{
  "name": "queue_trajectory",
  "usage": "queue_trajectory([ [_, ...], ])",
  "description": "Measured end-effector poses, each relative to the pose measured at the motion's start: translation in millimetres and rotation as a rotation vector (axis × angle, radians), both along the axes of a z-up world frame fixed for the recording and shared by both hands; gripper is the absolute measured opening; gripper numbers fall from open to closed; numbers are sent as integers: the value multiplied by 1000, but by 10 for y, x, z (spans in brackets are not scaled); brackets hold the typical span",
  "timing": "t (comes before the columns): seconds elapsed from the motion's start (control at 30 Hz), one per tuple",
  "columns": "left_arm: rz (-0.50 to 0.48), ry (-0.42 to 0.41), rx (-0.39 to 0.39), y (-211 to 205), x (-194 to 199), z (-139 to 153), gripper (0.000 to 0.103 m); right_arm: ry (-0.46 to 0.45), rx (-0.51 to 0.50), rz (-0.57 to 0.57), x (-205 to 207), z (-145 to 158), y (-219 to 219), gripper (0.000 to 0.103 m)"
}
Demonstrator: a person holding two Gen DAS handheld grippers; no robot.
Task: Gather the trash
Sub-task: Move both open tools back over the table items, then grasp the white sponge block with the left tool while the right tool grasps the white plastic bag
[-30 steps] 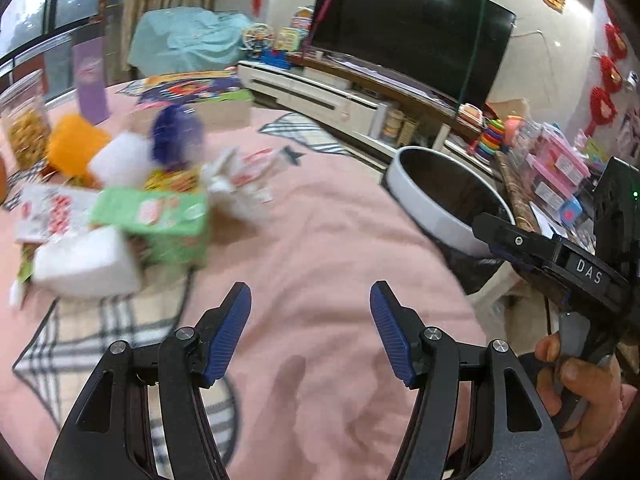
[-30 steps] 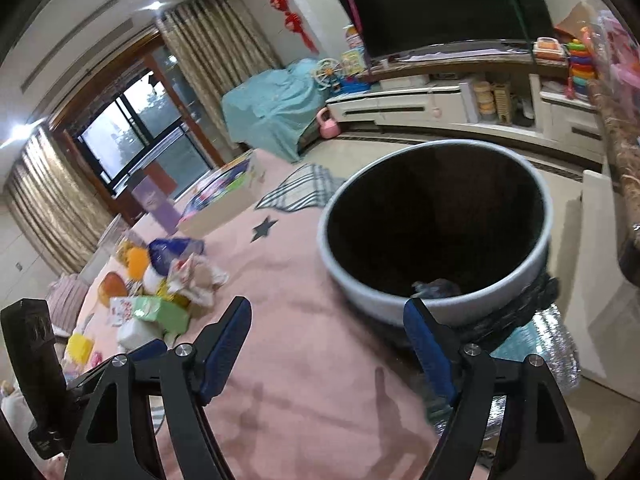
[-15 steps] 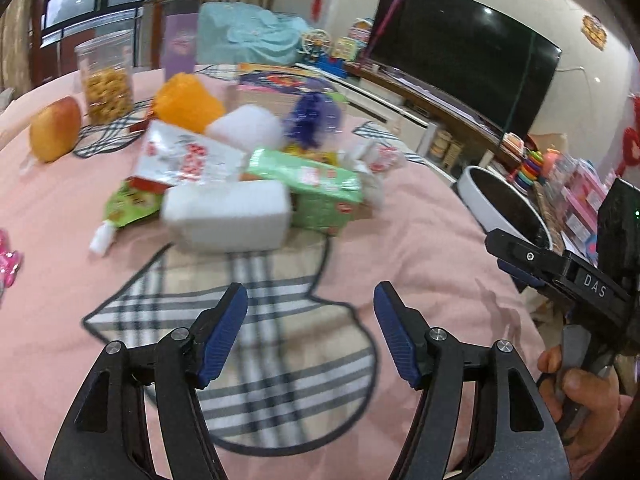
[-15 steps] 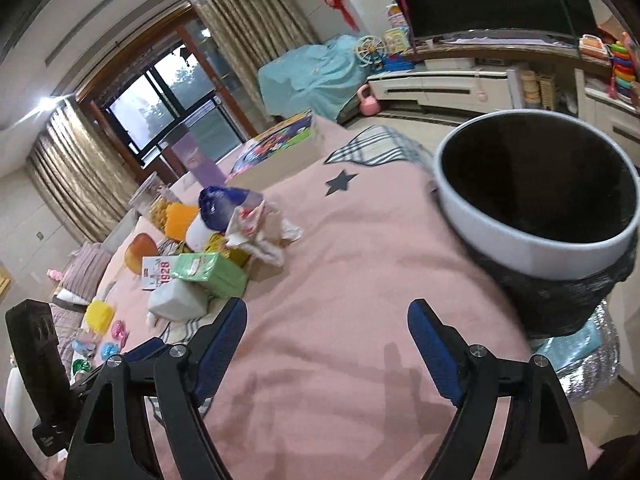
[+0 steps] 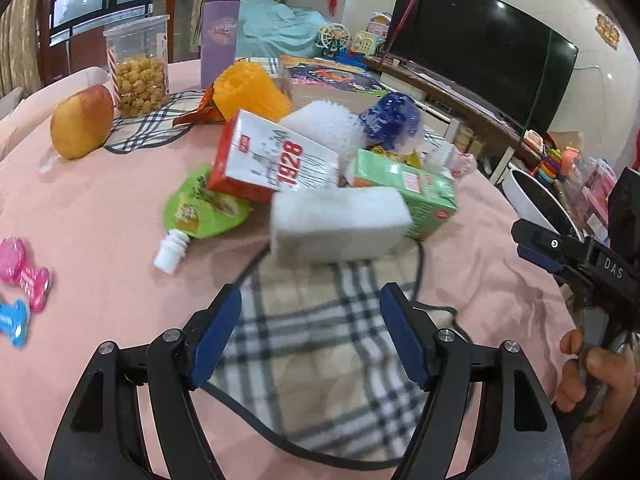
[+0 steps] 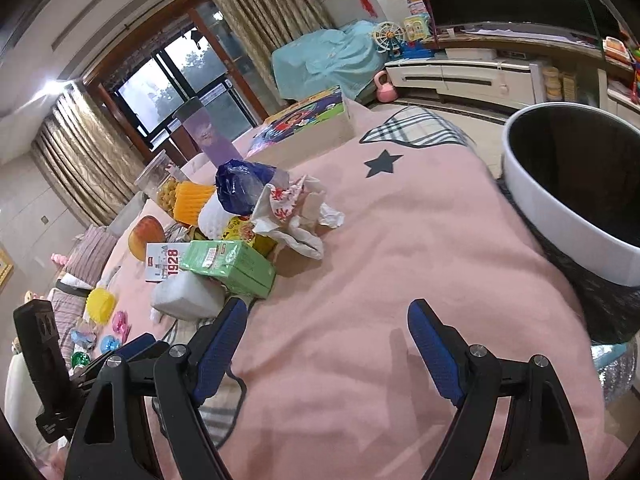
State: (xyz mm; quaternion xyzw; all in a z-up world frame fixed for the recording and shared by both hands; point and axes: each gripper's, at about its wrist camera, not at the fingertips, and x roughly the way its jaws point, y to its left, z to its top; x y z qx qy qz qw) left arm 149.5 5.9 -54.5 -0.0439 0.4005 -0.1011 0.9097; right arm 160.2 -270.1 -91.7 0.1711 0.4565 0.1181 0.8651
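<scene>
A heap of trash lies on the pink tablecloth: a white foam block (image 5: 340,222), a green carton (image 5: 408,192), a red and white "1928" box (image 5: 276,160), a green pouch (image 5: 202,210), a blue crumpled bag (image 6: 242,186) and crumpled paper (image 6: 298,214). My left gripper (image 5: 314,324) is open and empty, just short of the foam block. My right gripper (image 6: 326,338) is open and empty over bare cloth, right of the heap. The white-rimmed trash bin (image 6: 560,216) stands beside the table at the right; it also shows in the left wrist view (image 5: 528,200).
An apple (image 5: 82,120), a snack jar (image 5: 138,68), a purple tumbler (image 5: 218,40) and an orange cup (image 5: 250,94) stand behind the heap. Small pink and blue toys (image 5: 24,280) lie at the left. A flat game box (image 6: 308,128) lies at the far side.
Both grippers have swung from the bin toward the trash heap. The left gripper has come close to the foam block. Both stay open and empty.
</scene>
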Motion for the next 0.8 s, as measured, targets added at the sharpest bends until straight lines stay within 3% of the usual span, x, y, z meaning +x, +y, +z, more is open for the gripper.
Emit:
queue_trajectory([
  [0.5, -193, 4, 18, -32, 428, -18, 77, 15, 20, 45, 564, -173, 310, 84],
  [0.53, -207, 4, 23, -67, 428, -26, 75, 18, 20, 47, 597, -190, 325, 84],
  [0.63, -235, -2, 27, -127, 395, -25, 55, 19, 19, 54, 679, -250, 352, 80],
  [0.8, -244, -12, 10, -171, 321, 19, 32, -20, 14, 84, 670, -141, 388, 32],
])
